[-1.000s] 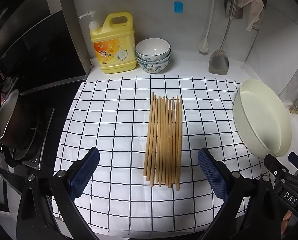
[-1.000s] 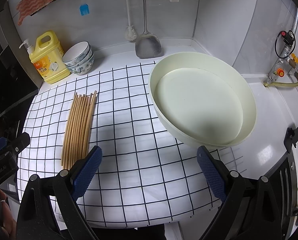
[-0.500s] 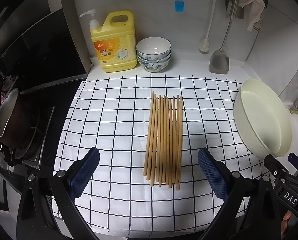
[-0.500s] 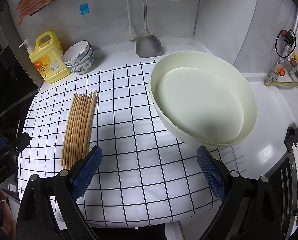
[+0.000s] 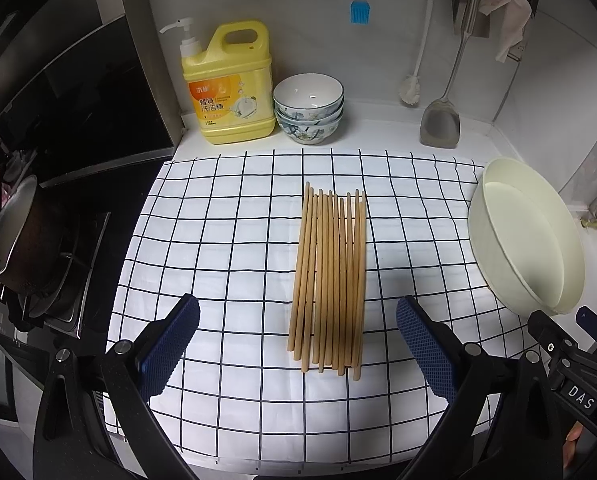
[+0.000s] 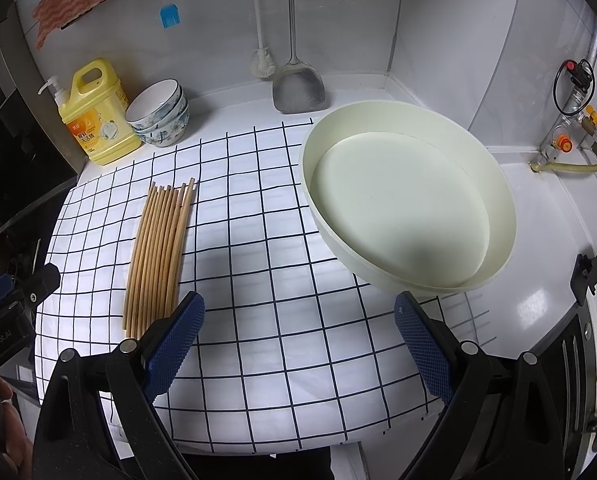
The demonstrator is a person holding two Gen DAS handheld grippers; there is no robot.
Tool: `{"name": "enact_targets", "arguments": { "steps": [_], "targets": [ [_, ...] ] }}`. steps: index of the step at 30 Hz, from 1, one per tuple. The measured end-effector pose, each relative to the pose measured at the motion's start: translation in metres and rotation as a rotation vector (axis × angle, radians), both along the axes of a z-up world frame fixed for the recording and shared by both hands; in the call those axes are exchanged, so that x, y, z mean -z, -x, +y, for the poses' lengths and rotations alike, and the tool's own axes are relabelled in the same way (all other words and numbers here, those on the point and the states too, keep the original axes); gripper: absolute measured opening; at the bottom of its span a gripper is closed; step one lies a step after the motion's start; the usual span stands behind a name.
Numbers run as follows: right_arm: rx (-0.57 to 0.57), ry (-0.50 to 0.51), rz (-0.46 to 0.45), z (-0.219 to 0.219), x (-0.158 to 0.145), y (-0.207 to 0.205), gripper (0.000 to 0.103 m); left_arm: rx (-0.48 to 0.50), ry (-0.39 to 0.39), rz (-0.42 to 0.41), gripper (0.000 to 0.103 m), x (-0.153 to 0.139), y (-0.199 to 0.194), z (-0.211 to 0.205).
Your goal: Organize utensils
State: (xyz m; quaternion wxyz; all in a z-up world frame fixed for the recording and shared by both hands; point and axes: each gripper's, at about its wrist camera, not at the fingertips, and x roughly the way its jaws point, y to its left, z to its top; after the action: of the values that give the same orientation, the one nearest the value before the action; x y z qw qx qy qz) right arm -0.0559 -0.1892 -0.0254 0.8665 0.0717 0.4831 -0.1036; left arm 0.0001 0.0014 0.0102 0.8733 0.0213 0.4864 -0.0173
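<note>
Several wooden chopsticks (image 5: 330, 280) (image 6: 160, 252) lie side by side in a neat row on a white cloth with a black grid (image 5: 226, 240) (image 6: 282, 264). A large cream basin (image 5: 526, 236) (image 6: 406, 200) stands empty at the cloth's right edge. My left gripper (image 5: 298, 340) hovers open just short of the chopsticks' near ends, one blue pad on each side of the row. My right gripper (image 6: 298, 340) hangs open over the cloth between the chopsticks and the basin, holding nothing.
At the back stand a yellow detergent bottle (image 5: 228, 84) and stacked bowls (image 5: 308, 108). A metal spatula (image 5: 440, 120) and a brush (image 5: 412, 92) hang on the wall. A stove with a pan (image 5: 14, 236) is left; a gas valve (image 6: 574, 120) is far right.
The left wrist view has crept slightly so the back-wall items sit a little higher; chopsticks, basin and both open grippers are otherwise unchanged.
</note>
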Motion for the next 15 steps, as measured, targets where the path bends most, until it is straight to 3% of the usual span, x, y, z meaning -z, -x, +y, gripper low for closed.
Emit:
{"name": "enact_targets", "arguments": {
  "steps": [15],
  "targets": [
    [0.002, -0.003, 0.002, 0.0007, 0.0018, 0.0013, 0.091, -0.001, 0.0, 0.0, 0.097, -0.0002, -0.0002, -0.0001]
  ]
}}
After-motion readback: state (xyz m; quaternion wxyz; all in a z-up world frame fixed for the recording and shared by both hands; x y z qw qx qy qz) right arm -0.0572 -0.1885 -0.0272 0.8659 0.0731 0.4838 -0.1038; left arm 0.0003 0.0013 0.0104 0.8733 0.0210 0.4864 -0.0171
